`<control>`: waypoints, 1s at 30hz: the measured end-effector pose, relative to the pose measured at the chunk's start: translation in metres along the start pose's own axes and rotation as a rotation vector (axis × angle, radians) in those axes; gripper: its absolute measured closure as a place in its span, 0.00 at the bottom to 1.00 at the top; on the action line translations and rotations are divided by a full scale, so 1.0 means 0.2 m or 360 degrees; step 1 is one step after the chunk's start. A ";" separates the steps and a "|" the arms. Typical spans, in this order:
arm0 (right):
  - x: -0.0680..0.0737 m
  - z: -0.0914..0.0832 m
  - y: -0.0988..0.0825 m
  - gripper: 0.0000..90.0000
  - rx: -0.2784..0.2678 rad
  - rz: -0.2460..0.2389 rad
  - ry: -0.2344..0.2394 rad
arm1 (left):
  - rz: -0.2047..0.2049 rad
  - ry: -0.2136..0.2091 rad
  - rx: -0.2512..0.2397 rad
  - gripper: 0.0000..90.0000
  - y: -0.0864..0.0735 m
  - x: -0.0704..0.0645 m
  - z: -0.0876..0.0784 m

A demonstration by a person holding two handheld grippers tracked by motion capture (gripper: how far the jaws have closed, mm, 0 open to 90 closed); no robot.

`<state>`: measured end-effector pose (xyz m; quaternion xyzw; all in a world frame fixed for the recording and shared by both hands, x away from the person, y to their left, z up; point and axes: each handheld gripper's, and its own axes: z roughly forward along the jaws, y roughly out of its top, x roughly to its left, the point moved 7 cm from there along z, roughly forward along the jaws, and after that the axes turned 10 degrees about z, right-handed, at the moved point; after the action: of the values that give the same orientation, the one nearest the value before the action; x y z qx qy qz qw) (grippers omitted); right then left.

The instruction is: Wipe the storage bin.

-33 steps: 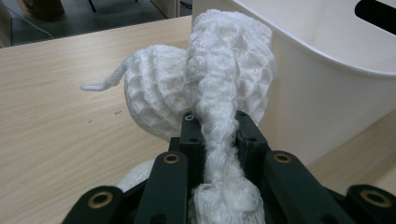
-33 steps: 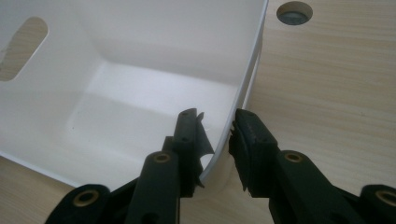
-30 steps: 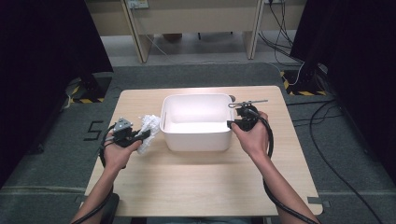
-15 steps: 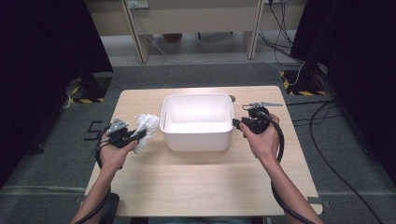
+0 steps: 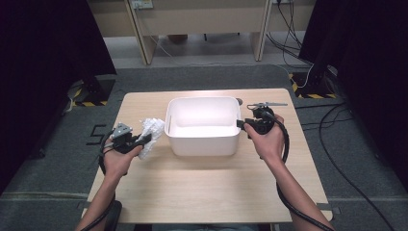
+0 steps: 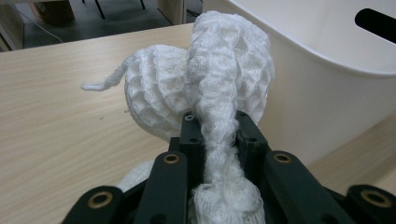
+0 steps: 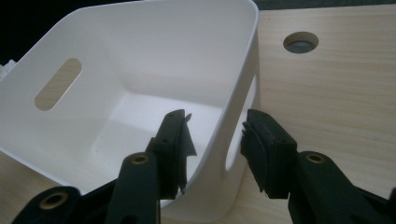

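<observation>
**Right tool shifts along the tub's wall**

My right tool [image 5: 242, 124] has slid back from the white tub's [image 5: 202, 144] far right corner to the middle of its right wall. Its jaws have just been narrowing slightly; they straddle that wall without pressing it.

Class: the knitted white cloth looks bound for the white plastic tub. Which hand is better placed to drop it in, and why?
Left. The left gripper is already clamped on the knitted white cloth beside the white plastic tub. The right gripper has open jaws astride the tub's wall.
</observation>
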<state>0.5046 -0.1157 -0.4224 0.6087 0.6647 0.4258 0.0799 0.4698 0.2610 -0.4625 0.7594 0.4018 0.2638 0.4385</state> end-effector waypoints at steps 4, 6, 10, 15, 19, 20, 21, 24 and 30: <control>0.02 0.02 0.00 0.68 0.0014 -0.0028 0.0007 | 0.0021 0.0008 -0.0018 0.85 0.06 0.03 0.03; 0.03 0.03 0.00 0.70 0.0031 -0.0034 0.0005 | 0.0019 0.0014 -0.0027 0.85 0.09 0.05 0.06; 0.03 0.05 -0.02 0.72 0.0058 -0.0035 -0.0020 | 0.0028 0.0011 -0.0034 0.85 0.13 0.07 0.09; 0.03 0.01 -0.02 0.72 0.0042 -0.0047 -0.0032 | 0.0039 0.0006 -0.0049 0.85 0.12 0.03 0.07; 0.03 -0.01 -0.02 0.73 0.0035 -0.0042 -0.0039 | 0.0057 0.0001 -0.0044 0.85 0.10 0.02 0.04; 0.03 -0.01 -0.02 0.74 0.0032 -0.0039 -0.0039 | 0.0051 0.0000 -0.0052 0.85 0.09 0.01 0.02; 0.03 -0.01 -0.02 0.74 0.0031 -0.0044 -0.0043 | 0.0062 -0.0007 -0.0058 0.85 0.09 0.00 0.01; 0.04 -0.02 -0.03 0.76 0.0034 -0.0046 -0.0040 | 0.0103 -0.0026 -0.0068 0.85 0.07 -0.06 -0.05; 0.03 0.01 -0.05 0.78 0.0070 -0.0049 -0.0049 | 0.0086 -0.0095 -0.0100 0.85 -0.01 -0.17 -0.11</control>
<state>0.4970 -0.1081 -0.4271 0.6064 0.6819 0.4003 0.0834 0.4341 0.2434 -0.4556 0.7633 0.3595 0.2654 0.4666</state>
